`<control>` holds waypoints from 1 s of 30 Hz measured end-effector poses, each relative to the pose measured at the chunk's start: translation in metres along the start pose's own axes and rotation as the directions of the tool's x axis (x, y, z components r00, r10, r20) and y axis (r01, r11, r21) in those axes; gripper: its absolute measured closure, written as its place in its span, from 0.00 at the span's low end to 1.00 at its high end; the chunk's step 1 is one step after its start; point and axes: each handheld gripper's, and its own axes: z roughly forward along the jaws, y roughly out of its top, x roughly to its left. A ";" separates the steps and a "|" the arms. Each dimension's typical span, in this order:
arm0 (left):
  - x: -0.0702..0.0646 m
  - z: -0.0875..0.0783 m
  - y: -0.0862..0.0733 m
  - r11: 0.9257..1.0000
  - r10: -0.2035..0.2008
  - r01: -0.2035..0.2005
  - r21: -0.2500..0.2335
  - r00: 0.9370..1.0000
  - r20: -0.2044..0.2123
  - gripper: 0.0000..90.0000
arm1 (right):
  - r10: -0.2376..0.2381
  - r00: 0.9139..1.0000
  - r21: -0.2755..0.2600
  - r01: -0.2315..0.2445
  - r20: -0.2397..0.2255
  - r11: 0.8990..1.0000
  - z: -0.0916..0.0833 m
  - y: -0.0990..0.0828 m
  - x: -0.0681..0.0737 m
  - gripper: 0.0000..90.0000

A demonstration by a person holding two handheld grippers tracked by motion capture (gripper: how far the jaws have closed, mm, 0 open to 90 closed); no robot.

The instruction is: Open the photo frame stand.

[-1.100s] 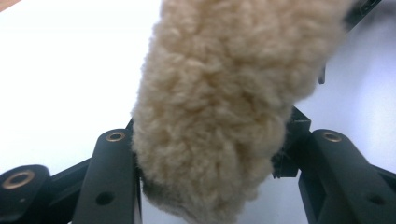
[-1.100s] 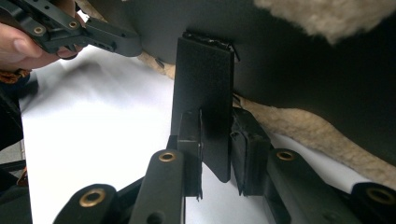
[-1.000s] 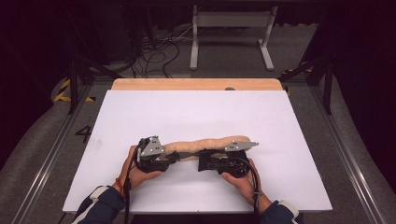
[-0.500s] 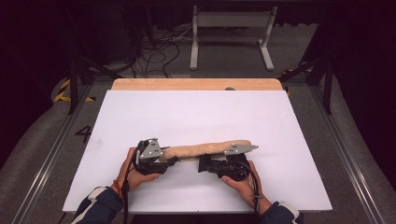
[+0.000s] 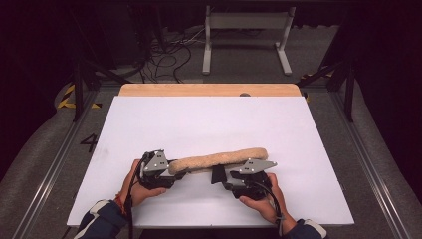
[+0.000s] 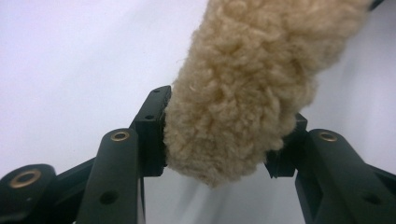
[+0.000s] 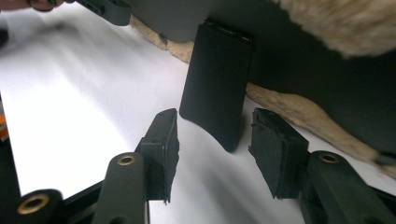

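Fleecy tan cover point(image 5: 219, 159), a long padded sleeve with black backing, lies across the near half of the white table point(image 5: 209, 119), stretched between both hands. Left gripper point(image 5: 175, 172) is clamped on its left end, pads pressing into the pile on both sides point(image 6: 224, 107). Right gripper point(image 5: 219, 175) has just been opening; its jaws stand apart with the black strap tab point(image 7: 215, 84) just ahead of them, not pinched. Judgement: this looks like a strap-closing or folding step on the cover, with the tab just let go. Next move probably means the right gripper re-gripping, either the tab or the fleece edge, while the left keeps the end anchored so the sleeve doesn't slide. Can't tell if the tab has a fastener.
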 end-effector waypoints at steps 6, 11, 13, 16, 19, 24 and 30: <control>-0.002 -0.005 -0.001 1.000 -0.004 0.004 -0.005 1.000 0.001 0.56 | 0.019 0.999 -0.022 -0.018 0.049 1.000 -0.024 -0.015 -0.010 0.68; -0.009 -0.017 -0.004 0.999 0.002 -0.002 -0.044 1.000 0.001 0.55 | 0.073 0.994 -0.043 -0.070 0.081 0.997 -0.038 -0.025 -0.024 0.82; -0.011 -0.020 -0.006 0.999 0.004 -0.003 -0.050 1.000 0.007 0.56 | 0.075 0.993 -0.049 -0.071 0.094 0.996 -0.039 -0.024 -0.024 0.84; -0.013 -0.021 -0.006 0.999 0.009 -0.009 -0.047 1.000 0.009 0.57 | 0.051 0.992 -0.050 -0.046 0.113 0.998 -0.041 -0.021 -0.023 0.87; -0.015 -0.023 -0.008 0.999 0.006 -0.005 -0.050 1.000 0.014 0.61 | 0.061 0.990 -0.059 -0.054 0.124 0.997 -0.043 -0.021 -0.025 0.89; -0.018 -0.023 -0.009 0.998 0.029 -0.029 -0.056 1.000 0.008 0.66 | 0.075 0.988 -0.071 -0.066 0.134 0.995 -0.042 -0.021 -0.028 0.89; -0.020 -0.024 -0.010 0.998 0.042 -0.041 -0.057 0.999 0.011 0.69 | 0.078 0.987 -0.086 -0.066 0.139 0.994 -0.041 -0.019 -0.027 0.87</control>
